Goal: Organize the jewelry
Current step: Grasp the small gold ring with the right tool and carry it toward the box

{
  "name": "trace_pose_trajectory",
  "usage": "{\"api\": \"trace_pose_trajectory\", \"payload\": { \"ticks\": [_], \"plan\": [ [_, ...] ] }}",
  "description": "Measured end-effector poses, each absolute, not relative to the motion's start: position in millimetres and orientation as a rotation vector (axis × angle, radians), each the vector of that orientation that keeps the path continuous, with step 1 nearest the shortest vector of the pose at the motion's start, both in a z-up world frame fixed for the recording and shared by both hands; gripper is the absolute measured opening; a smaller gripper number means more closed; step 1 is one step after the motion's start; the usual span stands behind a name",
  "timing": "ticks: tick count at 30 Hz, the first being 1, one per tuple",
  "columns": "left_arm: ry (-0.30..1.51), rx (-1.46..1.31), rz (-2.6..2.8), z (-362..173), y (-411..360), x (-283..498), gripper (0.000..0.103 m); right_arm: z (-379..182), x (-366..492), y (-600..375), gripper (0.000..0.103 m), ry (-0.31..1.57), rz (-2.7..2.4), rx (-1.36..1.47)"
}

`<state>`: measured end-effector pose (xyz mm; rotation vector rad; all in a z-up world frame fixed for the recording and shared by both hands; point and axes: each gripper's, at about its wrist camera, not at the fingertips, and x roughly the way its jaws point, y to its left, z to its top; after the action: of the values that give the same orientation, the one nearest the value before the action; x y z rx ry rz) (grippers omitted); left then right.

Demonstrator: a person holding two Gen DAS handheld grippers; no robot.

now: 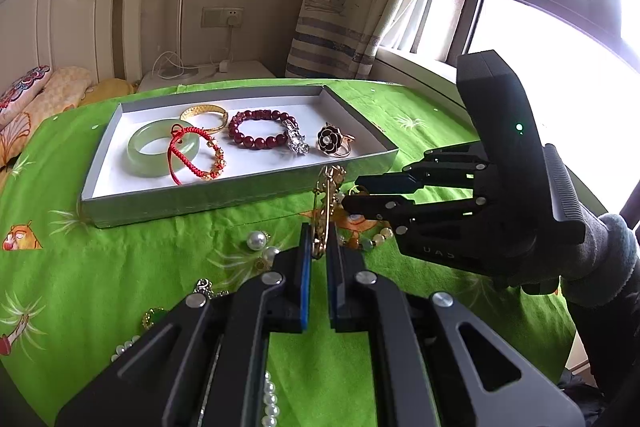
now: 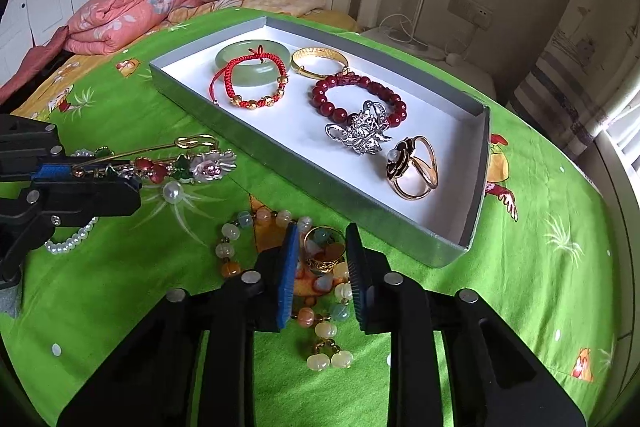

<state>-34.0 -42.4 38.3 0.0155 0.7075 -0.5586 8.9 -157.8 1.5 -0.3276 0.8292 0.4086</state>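
In the tray (image 2: 256,135) lie 2 bangles, 2 bracelets, a brooch (image 2: 360,129) and a ring (image 2: 414,167). Before the tray, on the cloth (image 2: 540,267), lie a pin (image 2: 160,163), beads (image 2: 324,307) and pearls (image 2: 72,239).

green cloth (image 2: 520,287) — cartoon print, grey tray (image 2: 352,199), red beads (image 2: 360,99)

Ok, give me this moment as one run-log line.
left gripper: shut on gold brooch pin | right gripper: open around gold ring, no contact seen | tray: holds six pieces
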Motion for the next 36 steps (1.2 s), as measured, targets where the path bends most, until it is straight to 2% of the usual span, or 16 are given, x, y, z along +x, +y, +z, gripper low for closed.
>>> {"api": "trace_pose_trajectory", "payload": {
  "ticks": [19, 36],
  "plan": [
    [0.718, 0.071, -0.509, 37.1, -49.3, -28.8, 0.006, 30.8, -2.0, -185.1, 0.021, 0.723, 0.372, -0.204],
    [0.713, 0.074, -0.448, 64.8, -47.4, 5.9, 0.005, 47.8, 44.5, -196.3, 0.021, 0.707, 0.318, -0.131]
  ]
}}
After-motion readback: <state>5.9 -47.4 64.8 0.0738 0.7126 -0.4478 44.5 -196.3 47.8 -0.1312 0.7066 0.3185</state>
